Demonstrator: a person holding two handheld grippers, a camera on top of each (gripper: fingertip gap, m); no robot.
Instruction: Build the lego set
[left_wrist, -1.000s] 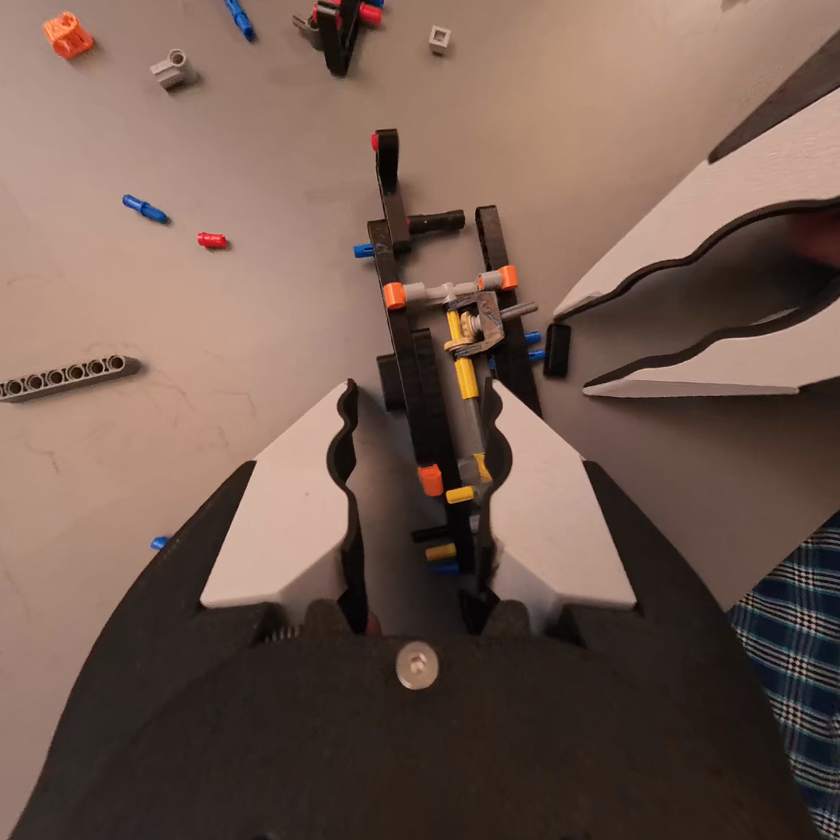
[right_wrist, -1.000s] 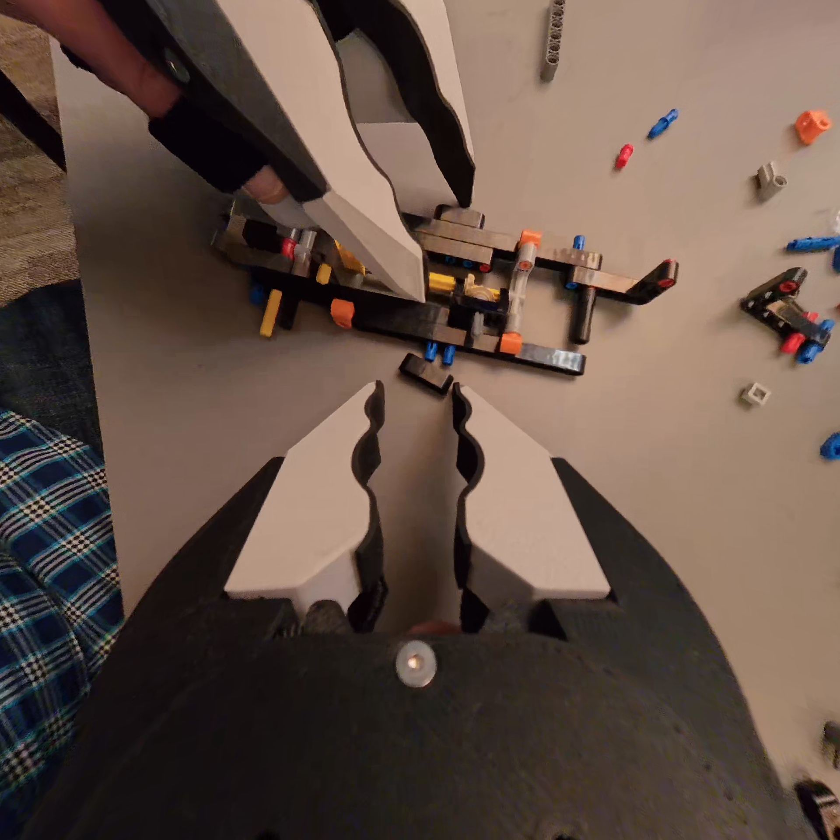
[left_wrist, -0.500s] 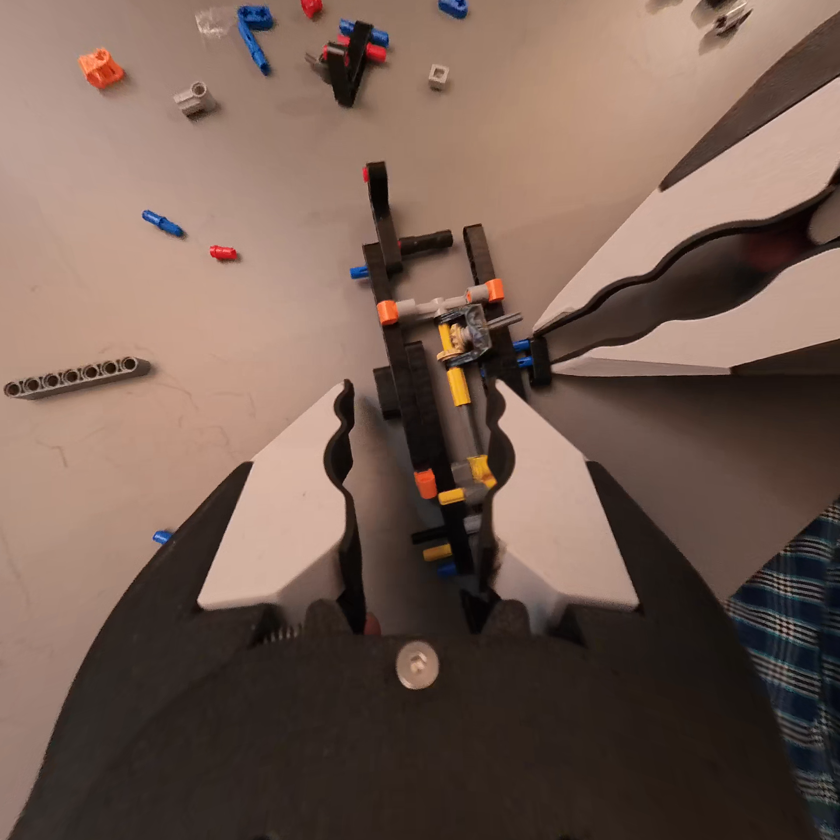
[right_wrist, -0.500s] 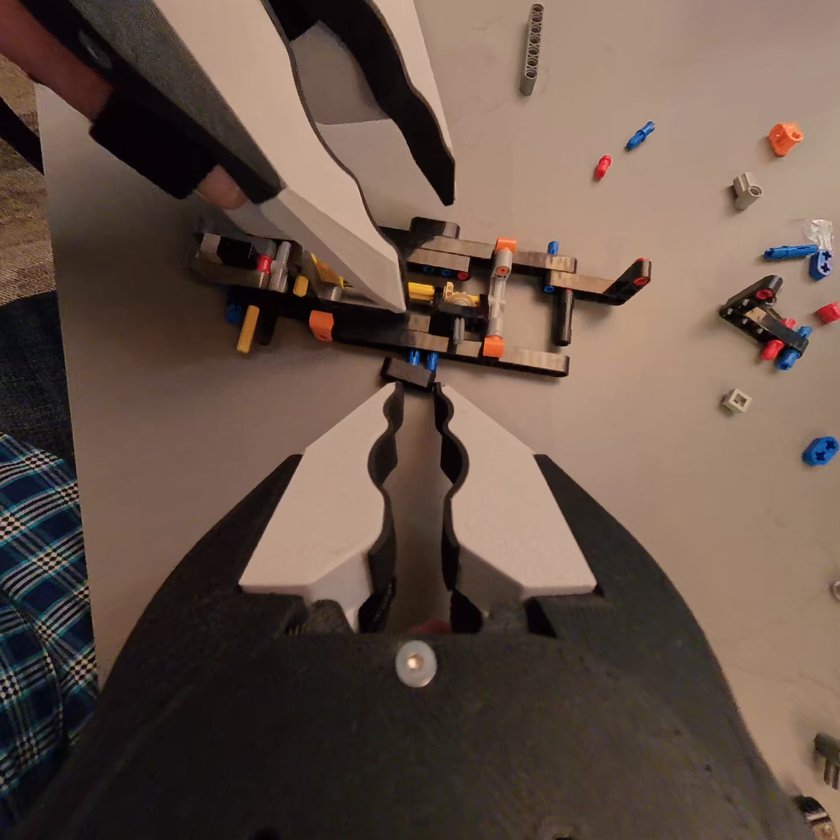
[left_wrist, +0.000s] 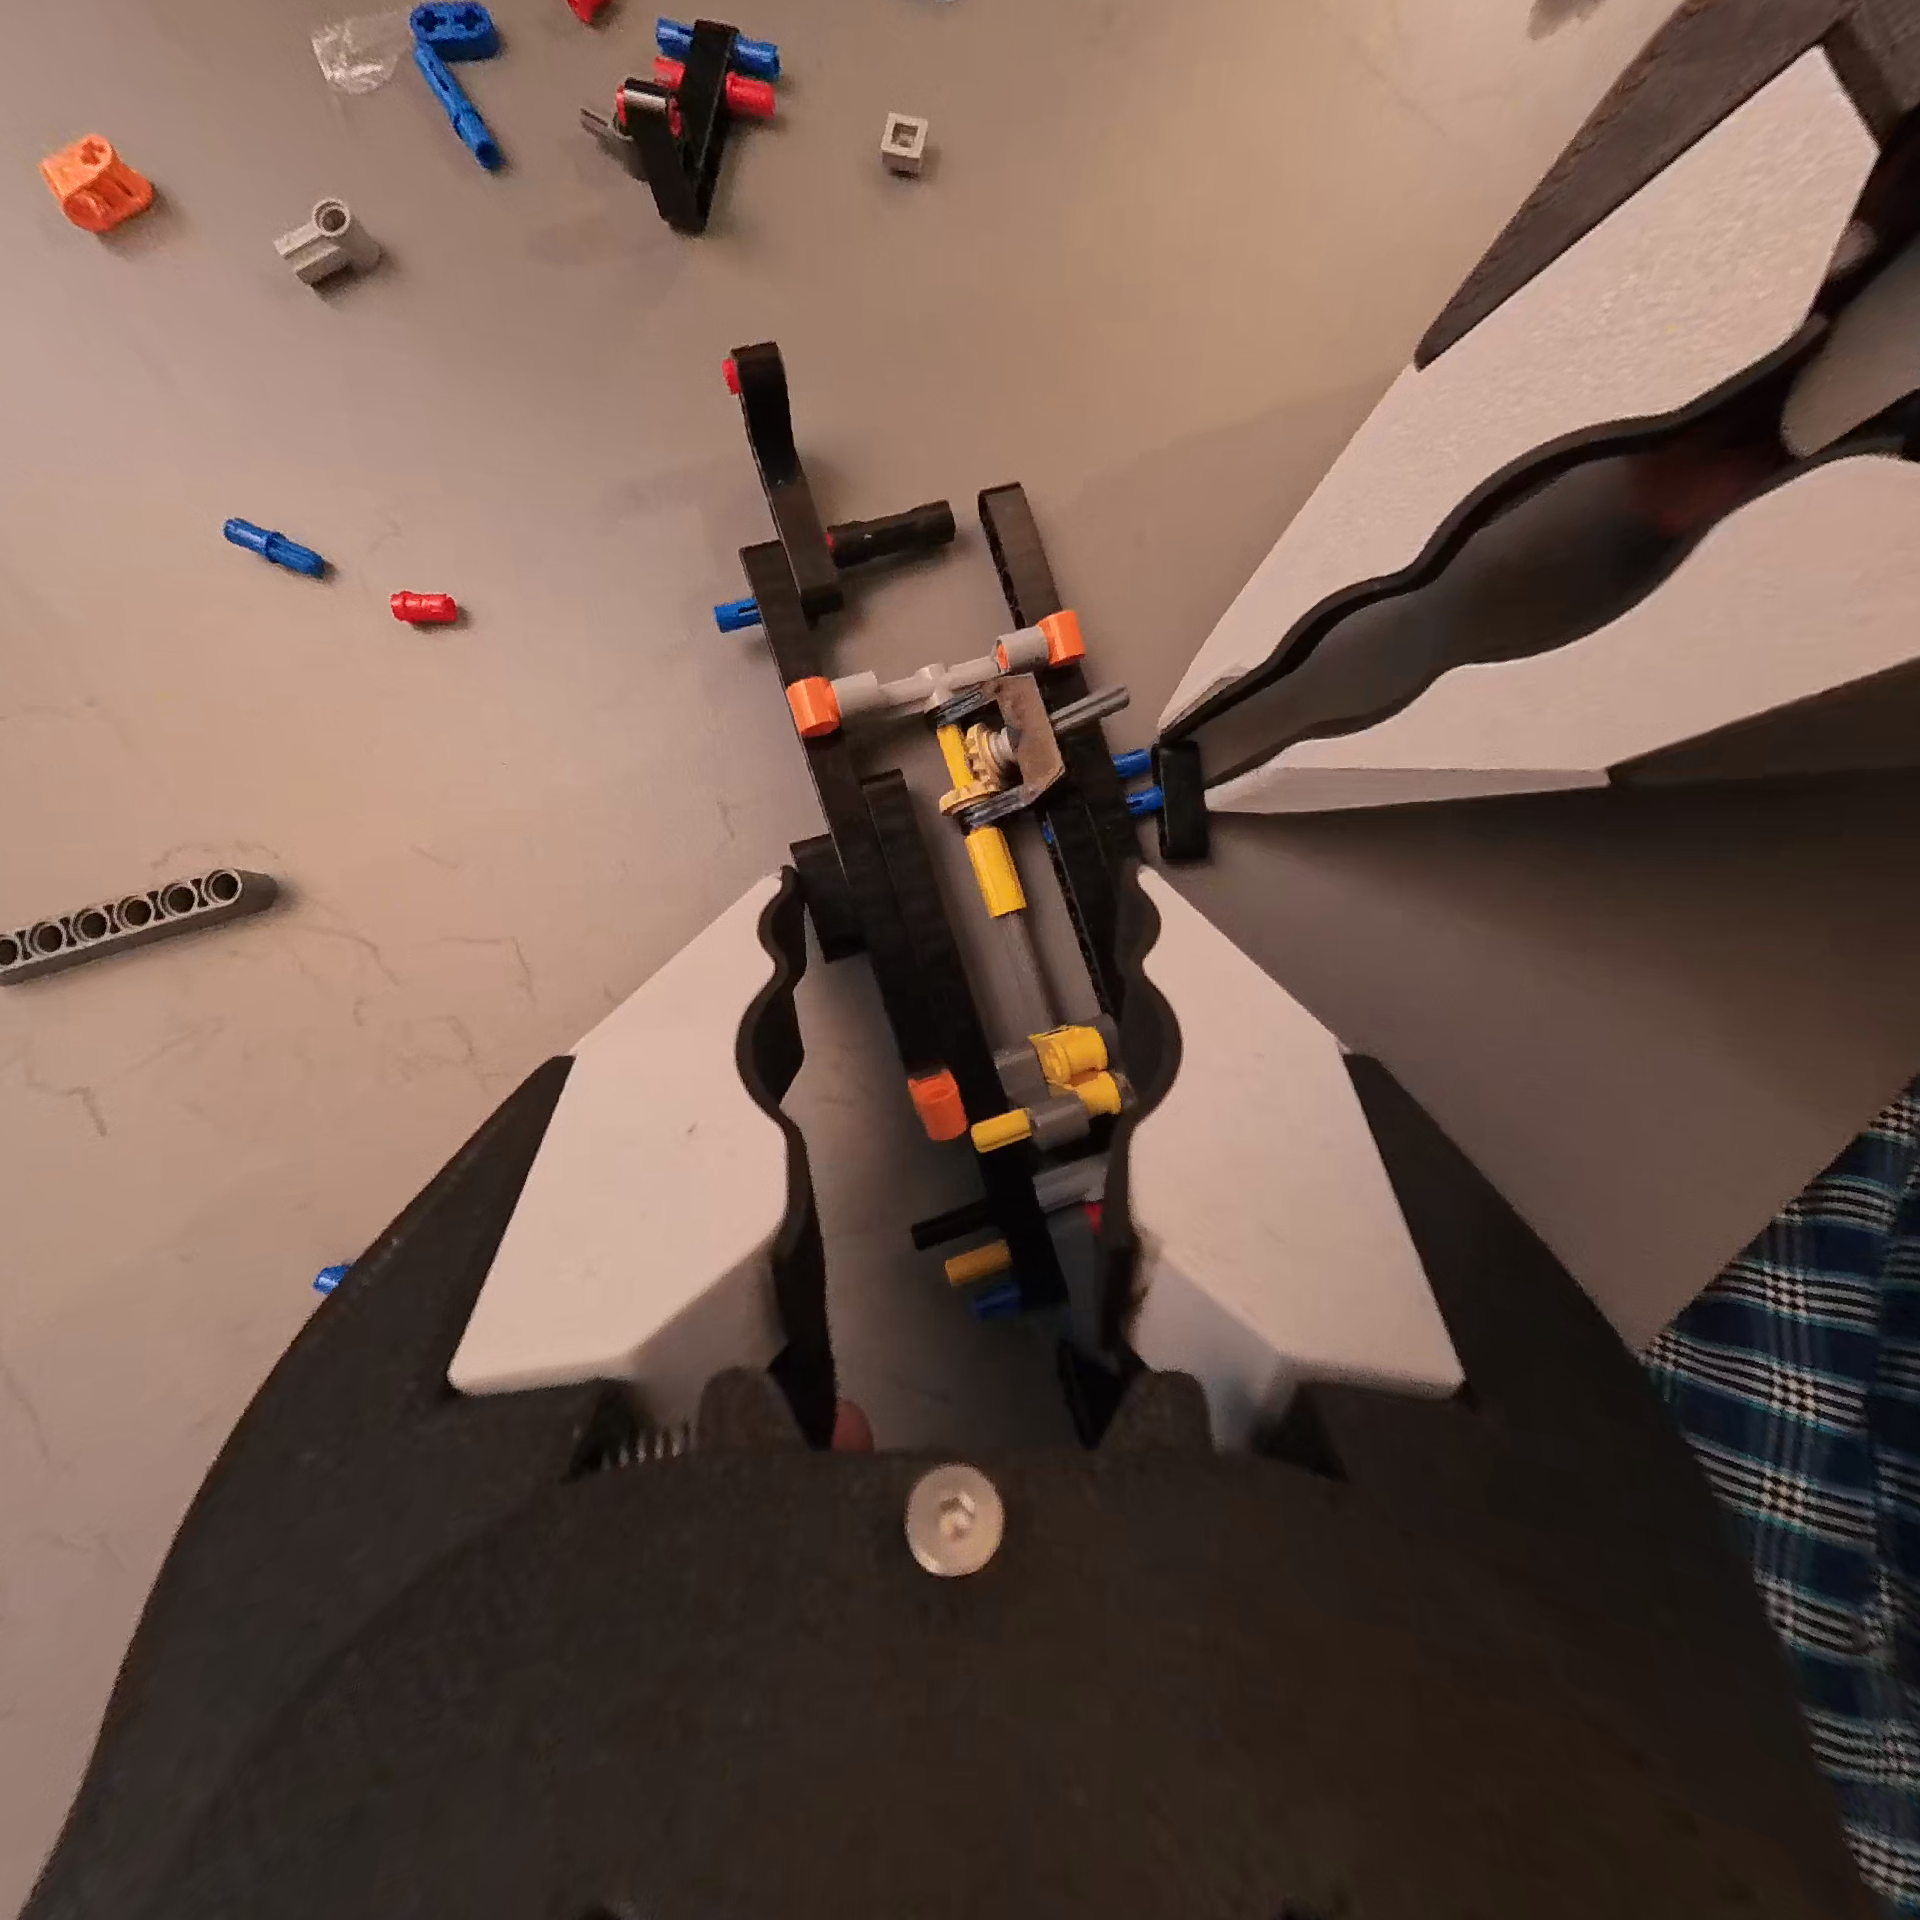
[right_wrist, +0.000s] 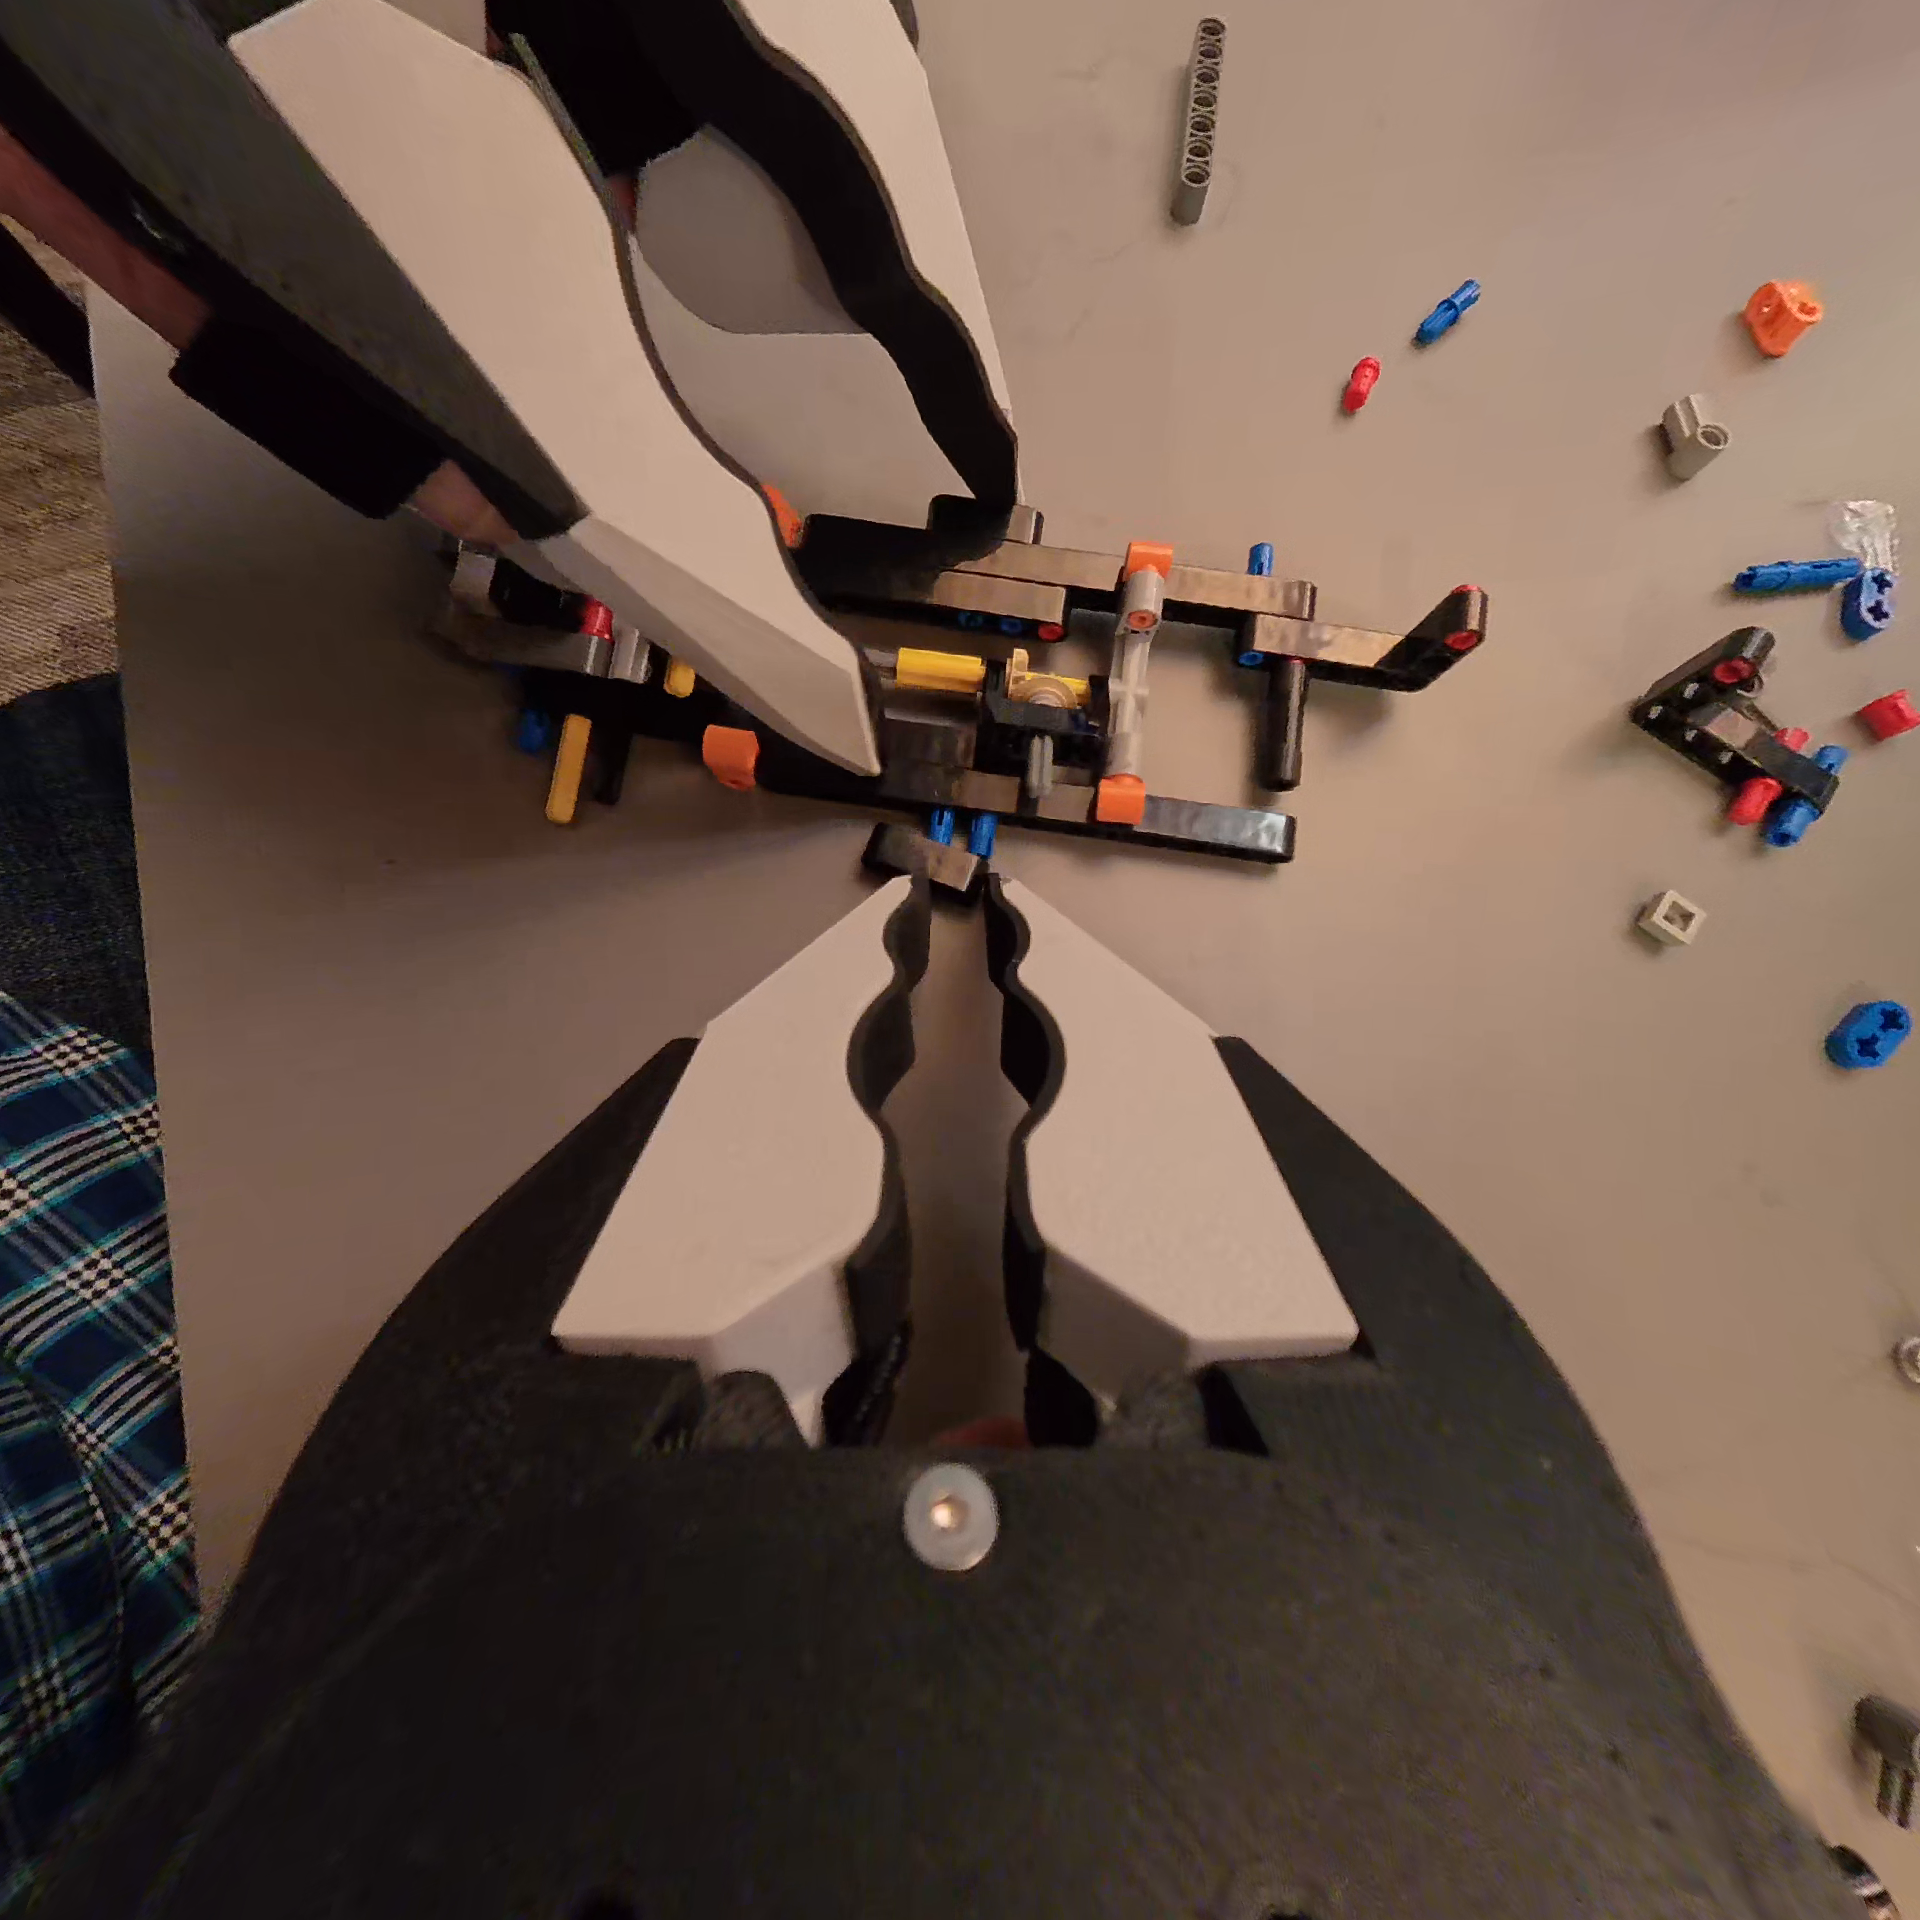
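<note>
Grey bench (left_wrist: 1351, 260) with lego parts

Black frame (left_wrist: 914, 862), grey beam (left_wrist: 125, 925), blue pin (left_wrist: 272, 548), orange piece (left_wrist: 96, 182) lie on it.

A second ago the small black piece (right_wrist: 924, 858) lay loose on the tabletop, apart from the frame (right_wrist: 1049, 686), with the right tool (right_wrist: 948, 883) back from it and its fingers well apart. The tool has since come forward and narrowed, its tips now at the piece. The piece has slid toward 12 o'clock in the right wrist view and now sits against the frame's two blue pins (right_wrist: 961, 828). The left tool (left_wrist: 961, 883) has closed further around the frame.
</note>
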